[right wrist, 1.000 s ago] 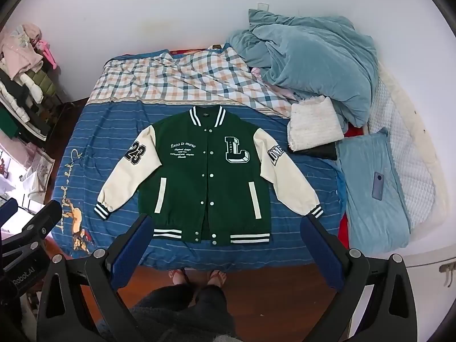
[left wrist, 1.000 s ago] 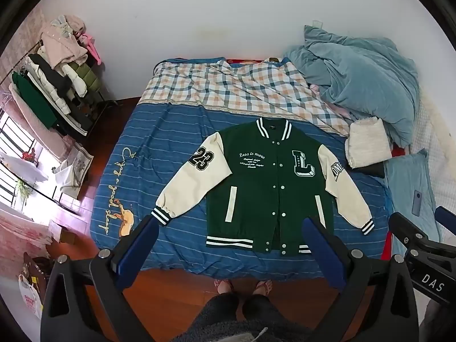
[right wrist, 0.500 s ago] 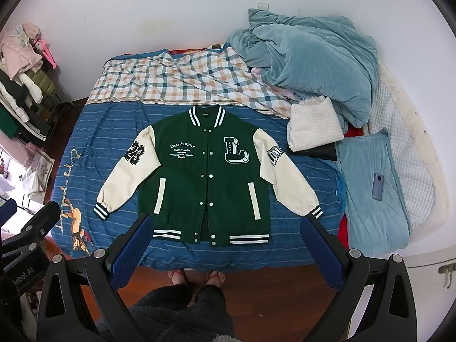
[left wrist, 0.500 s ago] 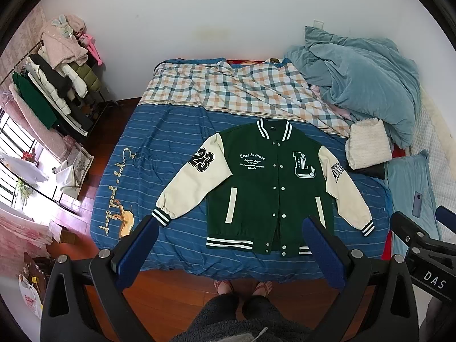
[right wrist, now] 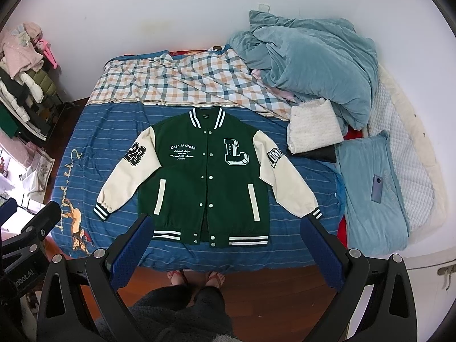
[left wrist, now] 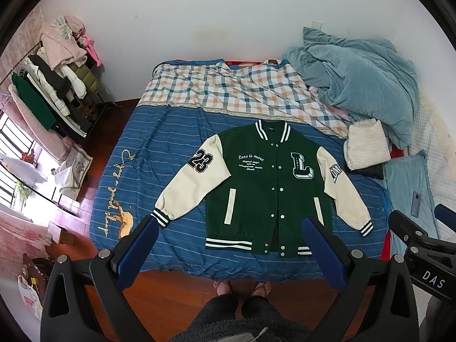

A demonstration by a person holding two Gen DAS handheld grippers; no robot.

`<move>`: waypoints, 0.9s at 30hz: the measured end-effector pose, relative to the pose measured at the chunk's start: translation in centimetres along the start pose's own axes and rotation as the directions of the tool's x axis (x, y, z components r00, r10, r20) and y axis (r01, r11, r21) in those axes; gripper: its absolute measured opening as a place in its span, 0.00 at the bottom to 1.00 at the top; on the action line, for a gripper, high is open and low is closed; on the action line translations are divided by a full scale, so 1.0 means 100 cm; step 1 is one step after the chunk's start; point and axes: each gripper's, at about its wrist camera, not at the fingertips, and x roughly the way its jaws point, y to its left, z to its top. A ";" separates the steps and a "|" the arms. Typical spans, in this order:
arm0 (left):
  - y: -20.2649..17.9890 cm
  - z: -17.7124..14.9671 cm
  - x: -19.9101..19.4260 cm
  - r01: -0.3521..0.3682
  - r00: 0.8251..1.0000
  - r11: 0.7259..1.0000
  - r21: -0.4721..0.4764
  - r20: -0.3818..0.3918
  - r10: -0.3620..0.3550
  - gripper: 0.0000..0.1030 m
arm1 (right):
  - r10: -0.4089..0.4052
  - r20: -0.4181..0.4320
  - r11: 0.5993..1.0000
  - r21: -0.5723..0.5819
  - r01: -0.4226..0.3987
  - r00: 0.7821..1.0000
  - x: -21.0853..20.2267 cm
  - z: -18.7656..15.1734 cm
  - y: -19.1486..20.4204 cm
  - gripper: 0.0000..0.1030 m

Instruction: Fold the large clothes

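A green varsity jacket [left wrist: 265,188] with cream sleeves lies flat, front up and buttoned, on the blue striped bedsheet [left wrist: 159,154]; it also shows in the right wrist view [right wrist: 205,176]. Both sleeves are spread out to the sides. My left gripper [left wrist: 230,245] is open and empty, held high above the foot of the bed. My right gripper [right wrist: 225,242] is open and empty too, beside the left one at the same height. The right gripper's body [left wrist: 421,245] shows at the edge of the left wrist view.
A plaid quilt [left wrist: 228,91] covers the head of the bed. A heap of blue bedding [right wrist: 307,65], a folded white towel [right wrist: 313,125], a blue pillow [right wrist: 370,188] and a phone [right wrist: 377,188] lie right. A clothes rack [left wrist: 48,85] stands left. My feet [left wrist: 242,285] are on the wooden floor.
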 end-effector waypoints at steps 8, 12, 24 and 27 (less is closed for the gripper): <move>-0.002 0.002 -0.001 -0.001 1.000 1.000 0.000 0.001 0.001 1.00 | -0.001 0.001 1.000 0.000 0.001 1.000 -0.001 0.001 0.001 1.00; -0.004 0.006 -0.004 -0.001 1.000 1.000 0.001 0.003 0.001 1.00 | -0.002 0.003 1.000 0.000 0.002 1.000 0.000 0.001 0.001 1.00; -0.005 0.007 -0.007 -0.002 1.000 1.000 0.000 0.005 0.002 1.00 | 0.001 0.005 1.000 -0.005 -0.001 1.000 -0.014 0.004 -0.001 1.00; -0.005 0.005 -0.007 -0.003 1.000 1.000 0.000 0.004 0.003 1.00 | 0.001 0.005 1.000 -0.005 -0.001 1.000 -0.014 0.003 -0.001 1.00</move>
